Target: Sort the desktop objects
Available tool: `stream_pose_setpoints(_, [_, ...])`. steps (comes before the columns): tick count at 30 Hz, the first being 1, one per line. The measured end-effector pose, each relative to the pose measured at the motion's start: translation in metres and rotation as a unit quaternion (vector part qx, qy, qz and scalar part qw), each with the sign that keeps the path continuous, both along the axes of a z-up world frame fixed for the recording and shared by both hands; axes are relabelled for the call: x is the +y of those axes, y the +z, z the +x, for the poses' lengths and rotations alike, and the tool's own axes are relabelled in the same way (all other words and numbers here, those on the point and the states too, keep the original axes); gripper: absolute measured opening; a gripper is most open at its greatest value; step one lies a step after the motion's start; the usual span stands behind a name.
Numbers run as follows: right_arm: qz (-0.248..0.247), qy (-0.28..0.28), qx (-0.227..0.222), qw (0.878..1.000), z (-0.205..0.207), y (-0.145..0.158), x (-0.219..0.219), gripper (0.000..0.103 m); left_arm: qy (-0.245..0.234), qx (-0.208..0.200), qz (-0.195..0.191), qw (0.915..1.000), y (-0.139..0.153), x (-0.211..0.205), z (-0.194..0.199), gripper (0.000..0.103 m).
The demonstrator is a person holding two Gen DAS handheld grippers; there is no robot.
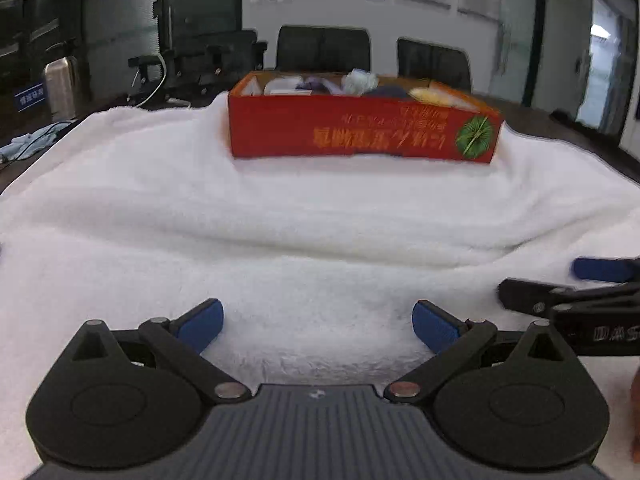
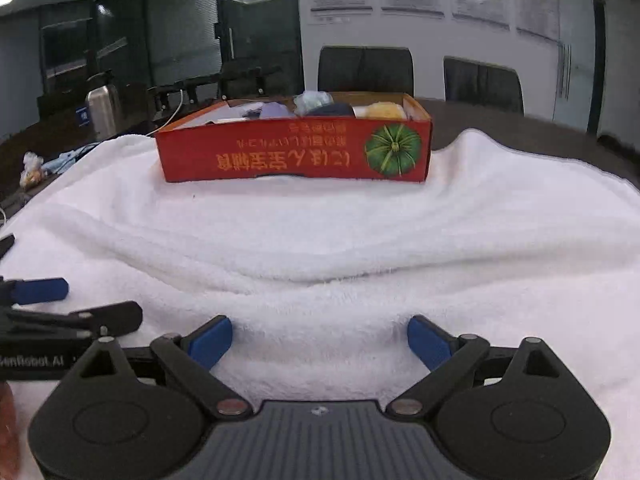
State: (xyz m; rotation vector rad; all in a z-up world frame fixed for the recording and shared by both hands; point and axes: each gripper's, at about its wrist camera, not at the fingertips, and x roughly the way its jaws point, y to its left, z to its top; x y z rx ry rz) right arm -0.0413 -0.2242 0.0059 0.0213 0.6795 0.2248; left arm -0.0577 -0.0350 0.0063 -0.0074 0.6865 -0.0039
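Nearest in each wrist view, the left hand-held gripper (image 1: pixel 318 322) and the right hand-held gripper (image 2: pixel 320 340) stand with jaws spread wide over the white towel (image 1: pixel 280 232), nothing between the blue pads. Farther on, the red cardboard box (image 1: pixel 362 128) sits on the towel toward its far edge, long axis running left to right across both views, its printed side facing the cameras with the lettering upside down and the green pumpkin picture at the right end. Sorted items fill it; their kinds are hard to tell. The right wrist view alone shows a bare stretch of dark worktop (image 2: pixel 500 124) behind the box, and a steel flask (image 2: pixel 102 110) far left.
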Motion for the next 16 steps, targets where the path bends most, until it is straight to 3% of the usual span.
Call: stream_pose_setpoints(16, [-0.014, -0.004, 0.007, 1.000, 0.0028, -0.0044, 0.0035, 0.103, 0.011, 0.001, 0.004, 0.9999, -0.0004, 0.0001, 0.0032, 0.103])
